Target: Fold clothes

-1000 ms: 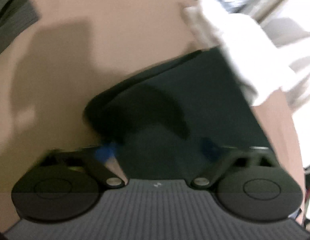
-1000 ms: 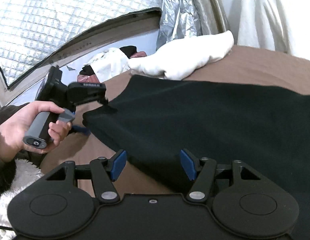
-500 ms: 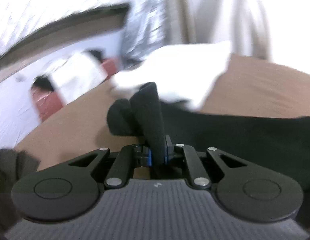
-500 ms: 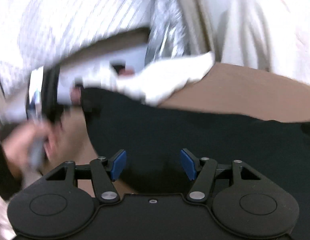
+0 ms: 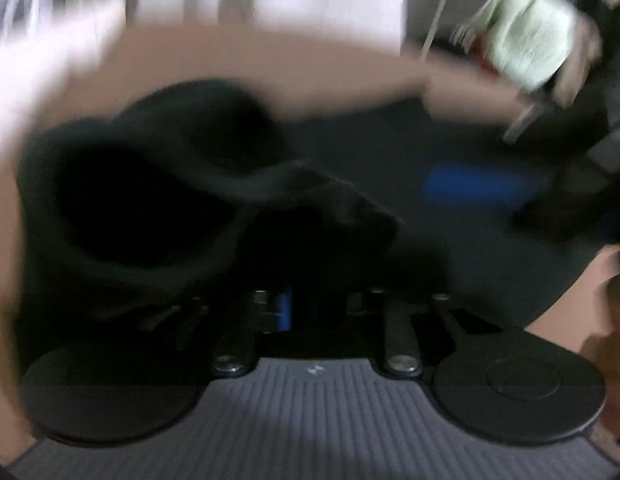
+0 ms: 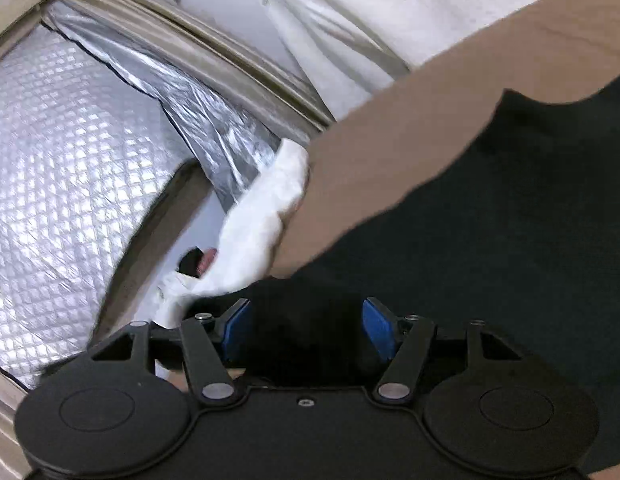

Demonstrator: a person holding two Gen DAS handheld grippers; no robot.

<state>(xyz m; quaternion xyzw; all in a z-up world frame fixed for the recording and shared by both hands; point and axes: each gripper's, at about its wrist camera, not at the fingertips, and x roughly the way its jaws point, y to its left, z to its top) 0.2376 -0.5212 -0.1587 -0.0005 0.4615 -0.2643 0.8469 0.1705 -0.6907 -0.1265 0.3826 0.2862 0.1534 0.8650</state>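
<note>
In the left wrist view, which is heavily blurred, the left tongs point(image 5: 306, 304) sit at the bottom centre with their blue pads drawn close together, clamped on a bunched fold of the black garment point(image 5: 158, 208). The cloth rises from the pads and billows into a dark hump across the left and centre of the frame, then spreads flat toward the right over the brown surface point(image 5: 238, 60). At the right edge, a blue streak and dark shapes are the right tongs point(image 5: 481, 184), too smeared to read there. A pale green bundle point(image 5: 529, 52) shows at the upper right.

The right wrist view is sharp. The right tongs point(image 6: 306, 332) stand wide open at the lower centre, blue pads well apart, with a corner of the black garment point(image 6: 509, 240) lying between them but not pinched. The garment fills the right and lower part of the frame, flat on the brown surface point(image 6: 429, 128). A white cloth point(image 6: 262, 220) is bunched at the surface's edge in mid-frame, and silver quilted foil point(image 6: 70, 180) covers the left.
</note>
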